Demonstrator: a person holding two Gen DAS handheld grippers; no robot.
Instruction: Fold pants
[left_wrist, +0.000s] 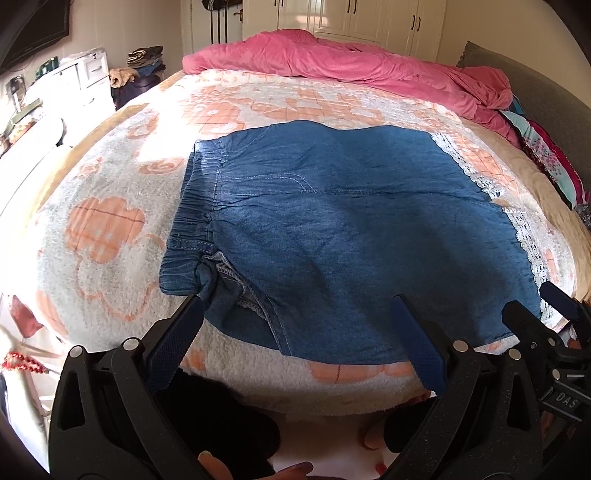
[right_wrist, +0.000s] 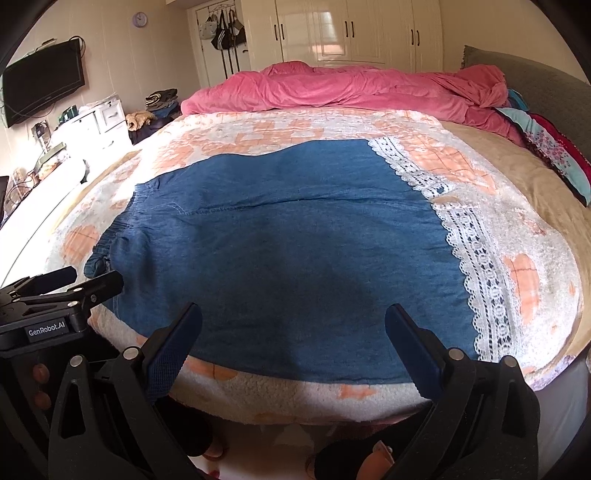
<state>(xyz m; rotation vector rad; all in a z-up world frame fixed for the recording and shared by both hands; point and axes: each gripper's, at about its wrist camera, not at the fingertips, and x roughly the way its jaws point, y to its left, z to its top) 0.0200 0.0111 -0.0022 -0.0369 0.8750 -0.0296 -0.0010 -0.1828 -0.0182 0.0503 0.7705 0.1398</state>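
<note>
Lying flat across the bed's near edge, the blue denim pants (left_wrist: 332, 229) run lengthwise side to side: the gathered elastic waistband (left_wrist: 192, 221) points toward the bed's left edge and the white lace hems (right_wrist: 476, 266) toward the right. They rest on a fluffy white-and-orange blanket (left_wrist: 92, 229), with a rumpled pink duvet (right_wrist: 351, 88) heaped along the bed's far edge.

The left gripper (left_wrist: 295, 306) hovers over the waistband end, its fingers (left_wrist: 177, 343) spread wide and holding nothing; one fingertip sits just beside the crumpled waistband corner, though I cannot tell whether it touches. The right gripper (right_wrist: 293, 314) hangs above the leg portion, fingers (right_wrist: 413, 347) equally spread and empty.

The left tool's body reads "GenRobot.AI" in the right wrist view; the right tool shows "DAS" in the left wrist view.
</note>
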